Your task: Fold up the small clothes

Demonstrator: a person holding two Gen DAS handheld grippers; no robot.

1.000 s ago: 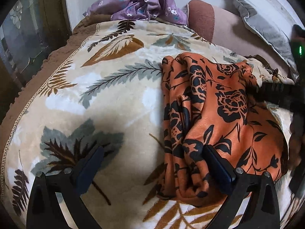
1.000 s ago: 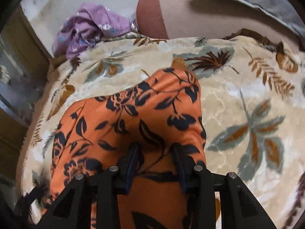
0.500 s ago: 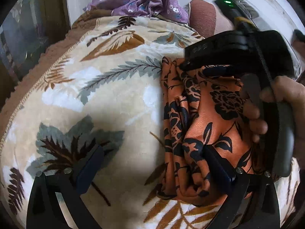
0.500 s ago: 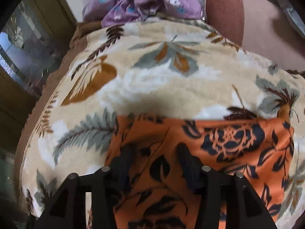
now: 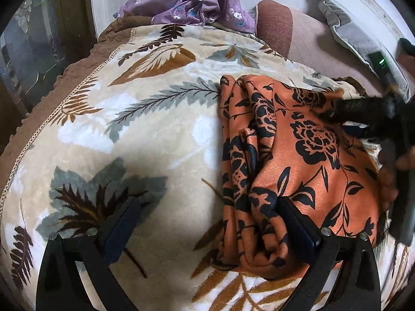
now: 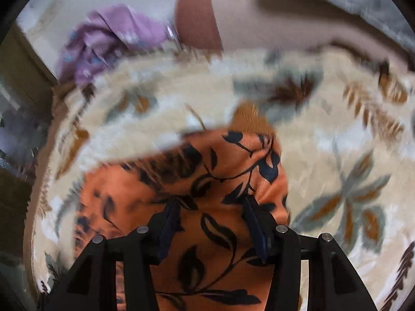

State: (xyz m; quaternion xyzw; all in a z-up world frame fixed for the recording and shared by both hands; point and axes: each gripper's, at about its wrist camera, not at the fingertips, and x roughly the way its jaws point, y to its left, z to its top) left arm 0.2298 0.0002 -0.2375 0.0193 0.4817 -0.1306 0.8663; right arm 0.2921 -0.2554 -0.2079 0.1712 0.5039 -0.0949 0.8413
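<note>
**A:** Why is your left hand-held gripper parked low over the leaf-print blanket with its jaws spread wide?

**B:** You look to be using it as an anchor. One finger rests against the near left edge of the orange floral garment, at its bunched pleats, while the other finger stands over bare blanket well to the left. Nothing is pinched; the jaws are wide apart and grip nothing. My guess is you steady that edge so the cloth does not slide while the other hand works.

**A:** And the right hand-held gripper?

**B:** Its jaws have just been opening and now stand about half apart. In your right wrist view the orange cloth fills the space between and below the fingers, but the pads do not seem to press on it, so I read it as let go rather than held. That view is blurred, so the contact is hard to judge.

**A:** Where does the garment lie relative to each?

**B:** It lies on the blanket, partly folded, with a heap of pleats along its left side. From your left hand-held gripper it spreads forward and to the right; the right hand-held gripper reaches in at its far right edge there. From the right one, the cloth is directly beneath, its rounded far corner just ahead.

**A:** The purple floral garment?

**B:** Crumpled at the blanket's far end, well apart from both, probably waiting its turn.
</note>
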